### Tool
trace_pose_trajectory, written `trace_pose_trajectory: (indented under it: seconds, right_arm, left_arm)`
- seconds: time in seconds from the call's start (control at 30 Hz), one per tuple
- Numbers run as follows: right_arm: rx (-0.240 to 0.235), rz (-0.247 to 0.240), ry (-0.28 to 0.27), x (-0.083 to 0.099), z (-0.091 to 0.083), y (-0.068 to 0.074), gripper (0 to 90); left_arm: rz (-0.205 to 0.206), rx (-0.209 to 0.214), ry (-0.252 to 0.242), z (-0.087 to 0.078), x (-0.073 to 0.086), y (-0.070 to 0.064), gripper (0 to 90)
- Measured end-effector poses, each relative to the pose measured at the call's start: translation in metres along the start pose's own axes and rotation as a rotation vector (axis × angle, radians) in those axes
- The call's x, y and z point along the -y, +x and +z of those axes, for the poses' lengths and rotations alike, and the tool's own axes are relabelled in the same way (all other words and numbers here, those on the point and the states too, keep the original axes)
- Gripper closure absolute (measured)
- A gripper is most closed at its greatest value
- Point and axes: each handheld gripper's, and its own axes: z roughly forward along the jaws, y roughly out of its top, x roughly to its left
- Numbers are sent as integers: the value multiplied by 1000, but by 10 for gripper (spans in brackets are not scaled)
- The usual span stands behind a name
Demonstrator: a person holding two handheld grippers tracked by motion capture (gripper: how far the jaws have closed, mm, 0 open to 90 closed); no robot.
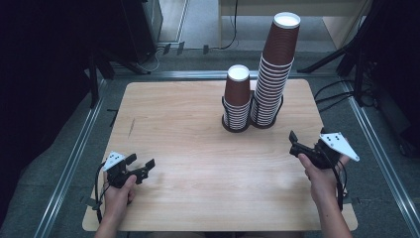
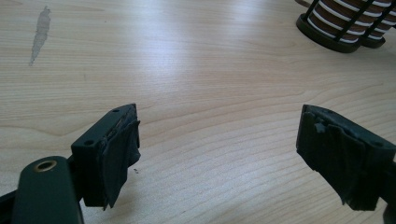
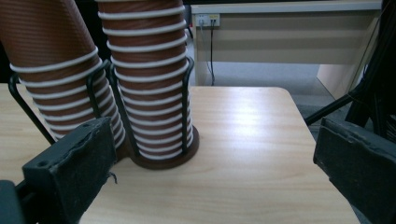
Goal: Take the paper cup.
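Two stacks of brown paper cups with white rims stand in black wire holders at the far middle of the wooden table [image 1: 188,144]. The short stack [image 1: 237,99] is left of the tall stack [image 1: 275,69], and their holders touch. My left gripper [image 1: 142,160] rests near the front left, open and empty, pointing right. My right gripper [image 1: 308,137] is open and empty at the front right, just right of the tall stack's base. In the right gripper view, the tall stack [image 3: 149,84] and short stack [image 3: 51,70] rise beyond my open gripper [image 3: 215,144]. In the left gripper view, the gripper [image 2: 217,154] is open over bare wood.
A grey scuff [image 2: 41,32] marks the table's left part. The holder bases [image 2: 331,35] sit far off in the left gripper view. Metal rails [image 1: 74,158] run along both sides. Beyond the table are a light desk [image 3: 285,42], cables and dark stand legs [image 1: 346,54].
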Motion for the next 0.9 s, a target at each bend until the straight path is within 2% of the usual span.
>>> trace_pose_trajectory:
  seconds: [0.4,0.9]
  right_arm:
    - [-17,-25,-27,-33,12,13,0]
    - [-38,-34,-47,-54,21,24,0]
  left_arm:
    - [1,4,0,0,0,0,135]
    - [8,1,3,0,0,-1,135]
